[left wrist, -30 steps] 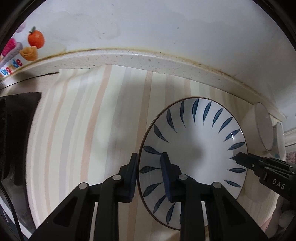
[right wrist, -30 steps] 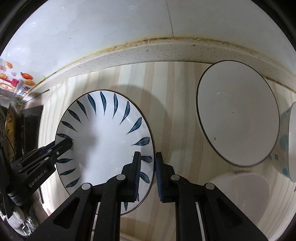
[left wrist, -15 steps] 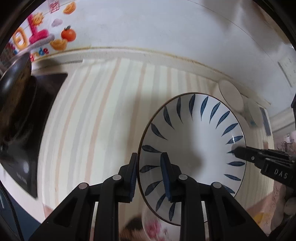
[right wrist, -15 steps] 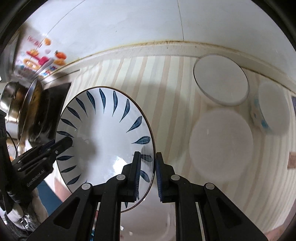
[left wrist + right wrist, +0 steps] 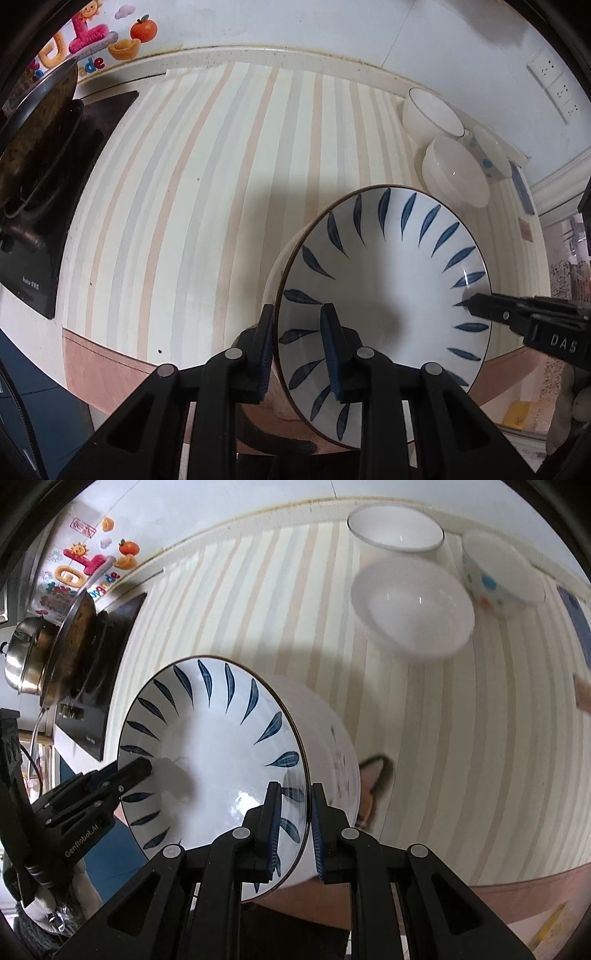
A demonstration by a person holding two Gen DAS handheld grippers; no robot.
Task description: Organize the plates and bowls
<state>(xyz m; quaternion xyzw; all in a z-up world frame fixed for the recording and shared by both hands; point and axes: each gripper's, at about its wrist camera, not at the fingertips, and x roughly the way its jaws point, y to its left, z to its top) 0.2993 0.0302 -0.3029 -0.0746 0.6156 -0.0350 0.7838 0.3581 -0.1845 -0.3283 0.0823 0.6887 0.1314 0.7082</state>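
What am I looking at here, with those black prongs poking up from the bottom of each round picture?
No robot: a person holds a two-fingered gripping tool in each hand, and each tool carries a wide-angle camera looking along its fingers, which bends the picture. One picture comes from the left tool, the other from the right tool. Both tools pinch opposite edges of the same white plate with blue leaf marks, held up above the striped counter covering. Each camera also catches the other tool gripping the far rim. On the counter, near the wall, stand three bowls: a white bowl with a dark rim, a plain white bowl and a white bowl with blue dots. A black stove with pans sits at the left.
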